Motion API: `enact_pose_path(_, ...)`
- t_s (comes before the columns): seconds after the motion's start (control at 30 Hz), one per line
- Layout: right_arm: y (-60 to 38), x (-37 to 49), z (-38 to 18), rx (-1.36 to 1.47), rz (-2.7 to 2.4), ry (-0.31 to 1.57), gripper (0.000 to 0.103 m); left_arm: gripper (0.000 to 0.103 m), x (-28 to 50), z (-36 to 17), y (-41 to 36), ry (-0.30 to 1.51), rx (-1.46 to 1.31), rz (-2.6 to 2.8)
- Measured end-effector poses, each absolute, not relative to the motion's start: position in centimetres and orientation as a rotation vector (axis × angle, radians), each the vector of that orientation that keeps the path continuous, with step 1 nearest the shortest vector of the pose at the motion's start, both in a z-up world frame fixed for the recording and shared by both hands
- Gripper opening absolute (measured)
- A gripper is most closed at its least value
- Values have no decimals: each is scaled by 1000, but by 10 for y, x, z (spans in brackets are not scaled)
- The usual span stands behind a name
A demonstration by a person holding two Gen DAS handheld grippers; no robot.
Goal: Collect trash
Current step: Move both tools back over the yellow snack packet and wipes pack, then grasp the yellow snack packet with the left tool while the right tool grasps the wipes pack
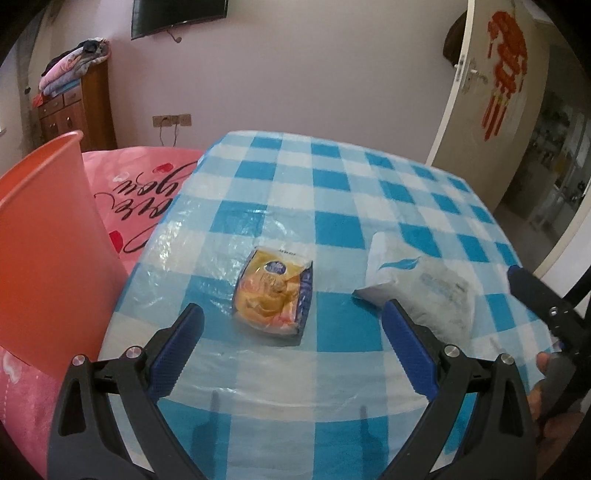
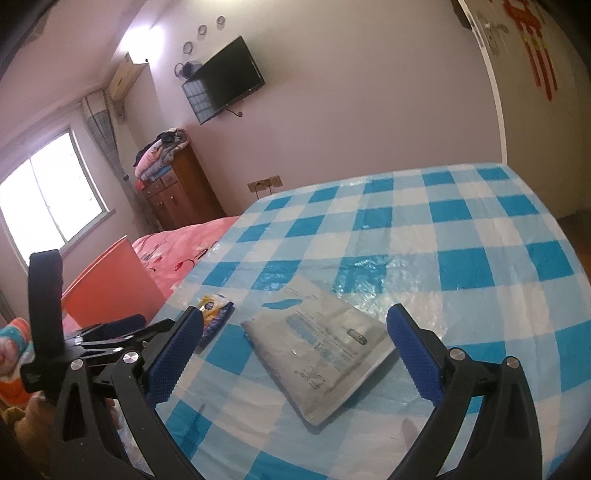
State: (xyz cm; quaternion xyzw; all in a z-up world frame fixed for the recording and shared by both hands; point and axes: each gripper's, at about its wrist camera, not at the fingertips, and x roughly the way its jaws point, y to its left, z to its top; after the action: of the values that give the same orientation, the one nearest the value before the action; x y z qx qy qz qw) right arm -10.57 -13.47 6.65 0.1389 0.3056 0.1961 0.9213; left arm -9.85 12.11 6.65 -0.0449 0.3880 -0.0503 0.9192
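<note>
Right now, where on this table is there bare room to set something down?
The far checkered half of the table beyond the yellow snack packet and white tissue pack is bare. The near edge is crowded by both packets and the open grippers.

A bench [image 1: 332, 177] wears a blue-and-white checked cloth under clear plastic film. Beside its left edge lies a pink bedspread [image 1: 147, 192] with black script and red hearts. Past the bed, a brown wooden cabinet [image 2: 181, 192] stands against the wall, with folded blankets [image 2: 159, 155] piled on top. A black TV [image 2: 225, 79] hangs on the pale wall, with three round ornaments [image 2: 202, 29] above it and an air conditioner [image 2: 123, 79] near the ceiling. A wall socket [image 1: 171, 120] trails a cable. A bright window [image 2: 48, 199] sits at the left. A white door [image 1: 491, 85] at the right carries a red paper decoration [image 1: 504, 70].
</note>
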Motion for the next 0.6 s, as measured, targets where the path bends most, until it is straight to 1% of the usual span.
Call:
enact_pose_path(0.37,-139,-87,49,301,491,742,98,97,-64,40,120,914,-30,-84)
enact_pose_path(0.6,-135,-68,41,294,521,788,98,97,-45,33,119,948,-18,-88)
